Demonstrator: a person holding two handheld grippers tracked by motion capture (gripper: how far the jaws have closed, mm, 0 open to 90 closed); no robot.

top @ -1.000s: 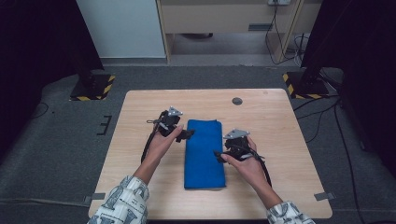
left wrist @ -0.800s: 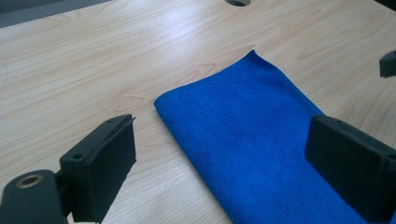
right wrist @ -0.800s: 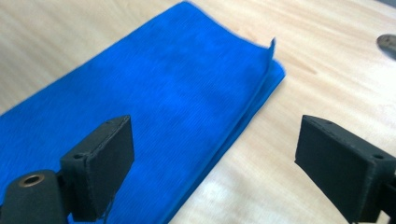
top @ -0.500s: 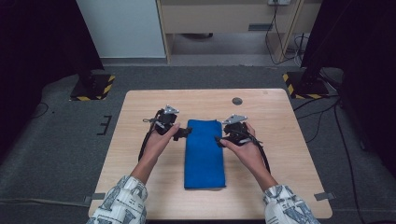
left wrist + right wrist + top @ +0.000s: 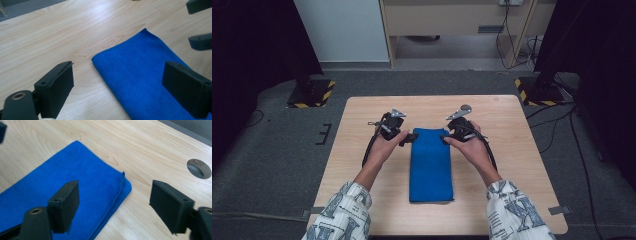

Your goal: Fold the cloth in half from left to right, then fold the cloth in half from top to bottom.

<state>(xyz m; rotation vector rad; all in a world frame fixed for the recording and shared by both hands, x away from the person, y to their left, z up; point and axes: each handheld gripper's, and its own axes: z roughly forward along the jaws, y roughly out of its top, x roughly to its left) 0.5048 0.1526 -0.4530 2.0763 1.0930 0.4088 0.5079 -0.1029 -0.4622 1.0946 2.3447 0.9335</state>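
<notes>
A folded blue cloth (image 5: 431, 165) lies lengthwise in the middle of the wooden table (image 5: 512, 125). My left gripper (image 5: 411, 138) is at its far left corner, open, with that corner (image 5: 140, 67) below and between the jaws (image 5: 120, 72). My right gripper (image 5: 445, 139) is at the far right corner, and its tips (image 5: 200, 23) also show opposite my left gripper. Its jaws (image 5: 115, 192) have just been closing. They stand open over the cloth's corner (image 5: 75, 175), which lies between them with the pads off it.
A round cable hole (image 5: 465, 106) sits in the tabletop just beyond my right gripper, also seen as the hole (image 5: 199, 168). Black stand bases with yellow stripes (image 5: 312, 95) (image 5: 537, 92) rest on the grey floor behind the table.
My right hand has moved away from me along the cloth's right edge, from its middle to the far right corner. The left hand has stayed at the far left corner.
</notes>
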